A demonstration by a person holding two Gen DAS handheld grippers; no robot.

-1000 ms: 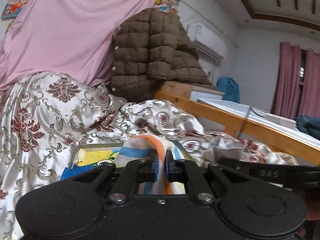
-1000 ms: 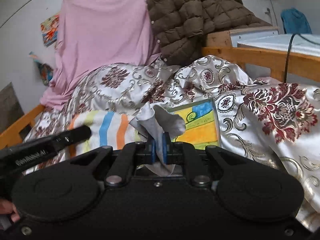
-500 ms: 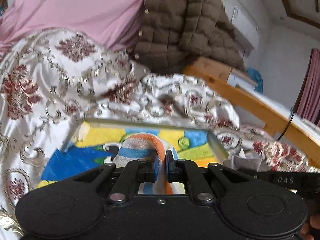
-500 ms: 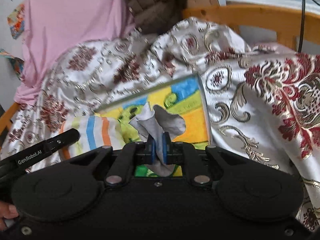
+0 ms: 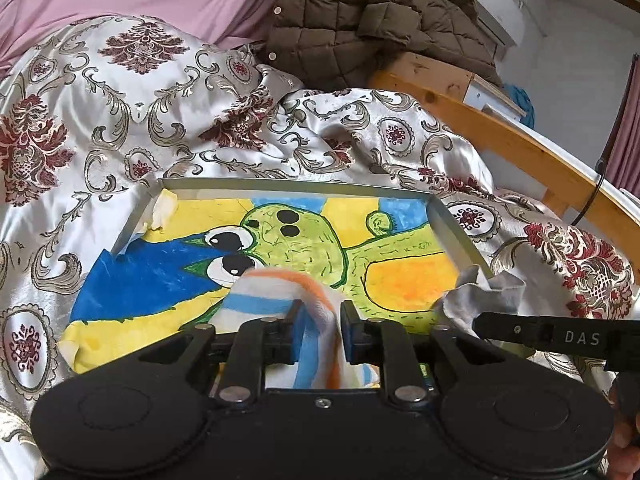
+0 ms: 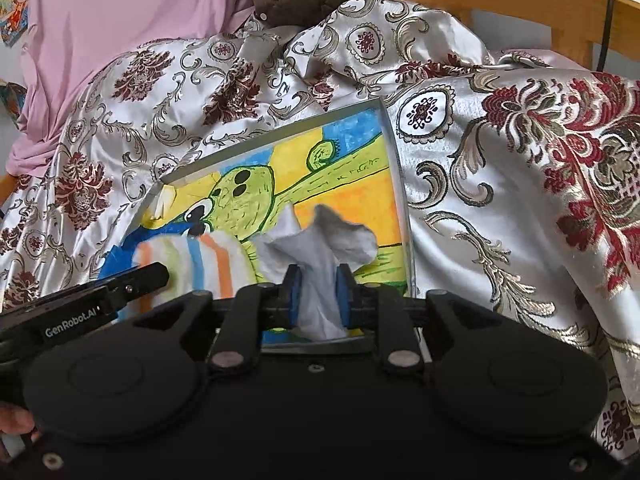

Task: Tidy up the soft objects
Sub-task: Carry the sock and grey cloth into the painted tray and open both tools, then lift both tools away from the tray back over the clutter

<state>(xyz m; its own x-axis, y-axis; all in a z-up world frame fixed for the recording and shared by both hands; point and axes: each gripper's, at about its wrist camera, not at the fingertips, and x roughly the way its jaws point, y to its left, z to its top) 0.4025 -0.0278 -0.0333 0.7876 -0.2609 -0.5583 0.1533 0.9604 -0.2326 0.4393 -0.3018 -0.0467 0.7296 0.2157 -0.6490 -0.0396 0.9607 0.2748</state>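
My left gripper [image 5: 319, 326] has its jaws slightly apart around a striped towel [image 5: 276, 300] with blue, orange and white bands, low over a shallow tray [image 5: 456, 232] lined with a yellow, green and blue drawing. My right gripper [image 6: 318, 294] holds a crumpled grey cloth [image 6: 320, 240] between slightly parted jaws, over the tray's [image 6: 394, 168] right half. The striped towel [image 6: 192, 260] shows to its left, and the grey cloth [image 5: 480, 292] shows at the right of the left wrist view.
The tray lies on a silver satin bedspread [image 5: 140, 120] with maroon flowers. A brown quilted jacket [image 5: 360, 20] and pink sheet [image 6: 120, 20] hang behind. A wooden bed rail [image 5: 520, 148] runs along the right.
Both grippers have tilted down and lowered towards the tray, which now fills the views. Both pairs of jaws have widened slightly around their cloths.
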